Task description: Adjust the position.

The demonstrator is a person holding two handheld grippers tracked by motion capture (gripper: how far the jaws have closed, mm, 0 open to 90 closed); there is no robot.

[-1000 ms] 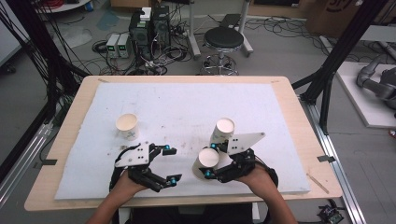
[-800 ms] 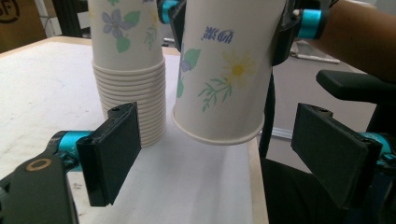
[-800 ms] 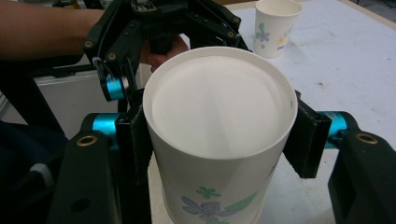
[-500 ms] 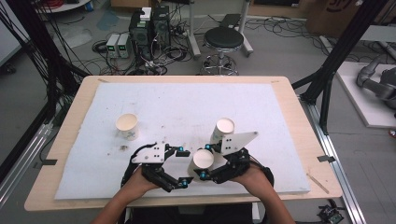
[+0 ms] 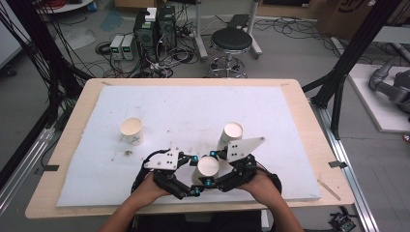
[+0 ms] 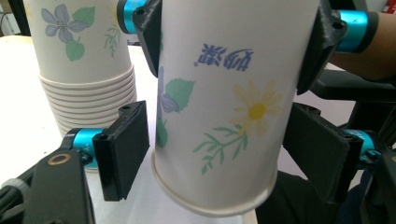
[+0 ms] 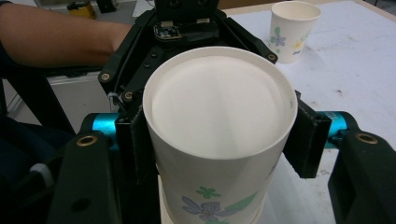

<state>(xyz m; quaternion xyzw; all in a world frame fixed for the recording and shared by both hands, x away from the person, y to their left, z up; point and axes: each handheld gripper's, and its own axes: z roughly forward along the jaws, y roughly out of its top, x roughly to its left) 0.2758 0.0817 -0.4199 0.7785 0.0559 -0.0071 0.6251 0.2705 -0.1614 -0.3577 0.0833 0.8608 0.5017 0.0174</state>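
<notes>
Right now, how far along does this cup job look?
Apparently done: one flowered white paper cup stands alone at the white mat's left. In hand: the right gripper clamps a second flowered cup, and the left gripper has its fingers open around it, not yet closed. Left: the stack of nested paper cups beside them, probably to be separated too.
</notes>
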